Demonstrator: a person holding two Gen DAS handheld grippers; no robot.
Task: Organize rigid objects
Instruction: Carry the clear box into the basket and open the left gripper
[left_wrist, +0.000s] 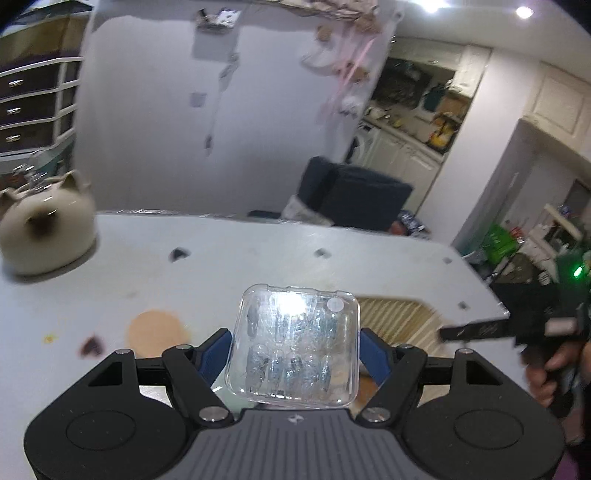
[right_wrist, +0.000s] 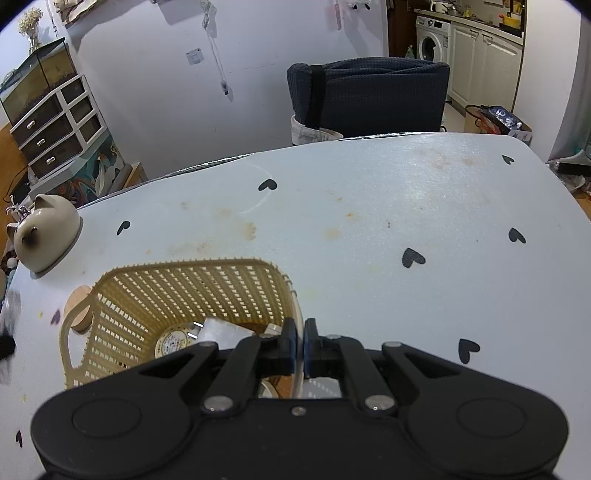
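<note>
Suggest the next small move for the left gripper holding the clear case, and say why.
Probably carry the clear plastic case rightward over the yellow basket and release it there. The left gripper has the case clamped and lifted above the table, while the right gripper has its jaws pinched on the basket's rim, apparently steadying it. Other items already lie inside the basket.

Left wrist cam sits low over the near table (left_wrist: 258, 258) edge looking across toward the wall, right wrist cam looks down closer over the basket (right_wrist: 177, 291), and both catch the cat-shaped jar (left_wrist: 44, 229) and dark chair (right_wrist: 369, 96).
</note>
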